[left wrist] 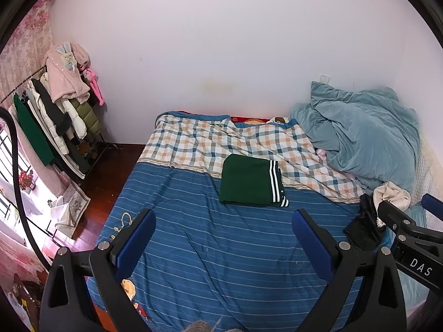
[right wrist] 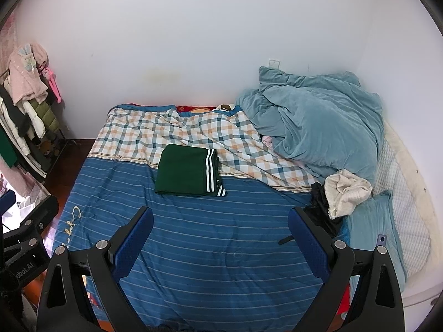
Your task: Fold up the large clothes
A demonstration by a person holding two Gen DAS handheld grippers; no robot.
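Observation:
A dark green garment (left wrist: 249,179) with white stripes along one edge lies folded into a neat rectangle in the middle of the bed; the right wrist view shows the same green garment (right wrist: 187,170). My left gripper (left wrist: 224,221) hovers open above the blue striped bedspread (left wrist: 193,235), well short of the garment, with nothing between its blue pads. My right gripper (right wrist: 220,218) is also open and empty, held above the bedspread (right wrist: 193,235) at about the same distance. The body of the right gripper shows at the right edge of the left wrist view.
A crumpled teal duvet (right wrist: 318,127) fills the bed's far right corner. A cream cloth (right wrist: 347,191) and a black garment (right wrist: 321,204) lie beside it. A clothes rack (left wrist: 55,116) with jackets stands left of the bed on the wooden floor (left wrist: 108,177).

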